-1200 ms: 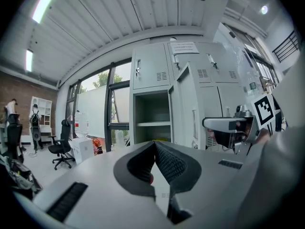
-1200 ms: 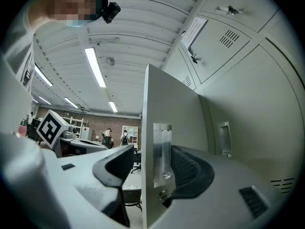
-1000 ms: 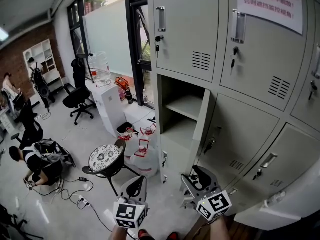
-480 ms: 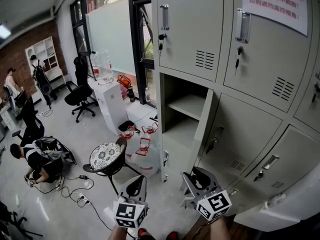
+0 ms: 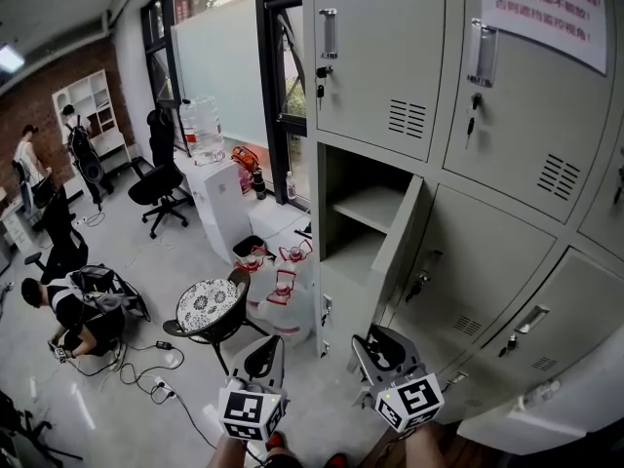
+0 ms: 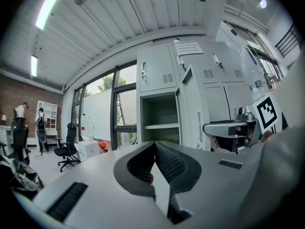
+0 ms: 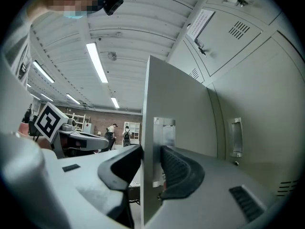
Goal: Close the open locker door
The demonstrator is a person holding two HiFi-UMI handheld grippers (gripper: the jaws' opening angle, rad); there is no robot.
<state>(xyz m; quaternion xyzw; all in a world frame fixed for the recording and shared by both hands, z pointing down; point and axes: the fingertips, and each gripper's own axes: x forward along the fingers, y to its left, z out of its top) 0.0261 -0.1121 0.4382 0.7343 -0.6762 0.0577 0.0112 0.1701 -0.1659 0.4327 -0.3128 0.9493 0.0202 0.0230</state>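
The right gripper (image 7: pixel 150 149) has its two jaws astride the free edge of the open locker door (image 7: pixel 176 94). The left jaw lies against the thin edge and the ribbed pad of the right jaw against the door's face, just under the metal latch plate (image 7: pixel 163 128), so the panel is pinched between them. In the head view this gripper (image 5: pixel 375 344) sits low, at the bottom corner of the door (image 5: pixel 395 247), with its marker cube turned up toward the camera.

The left gripper (image 6: pixel 155 144) has its jaws pressed together at the tips with nothing between them. It is held free in the air beside the right one, low in the head view (image 5: pixel 266 351), and points toward the lockers.

The door hangs from the right side of the open compartment (image 5: pixel 356 213) and stands swung out into the room, roughly edge-on to the person. Inside the compartment a single shelf (image 5: pixel 366 206) is visible. The lockers above and to the right are shut, and a paper notice (image 5: pixel 546 13) is stuck on the upper right one.

On the floor to the left stands a stool with a patterned seat (image 5: pixel 205 307), and further left a person (image 5: pixel 63 315) crouches.
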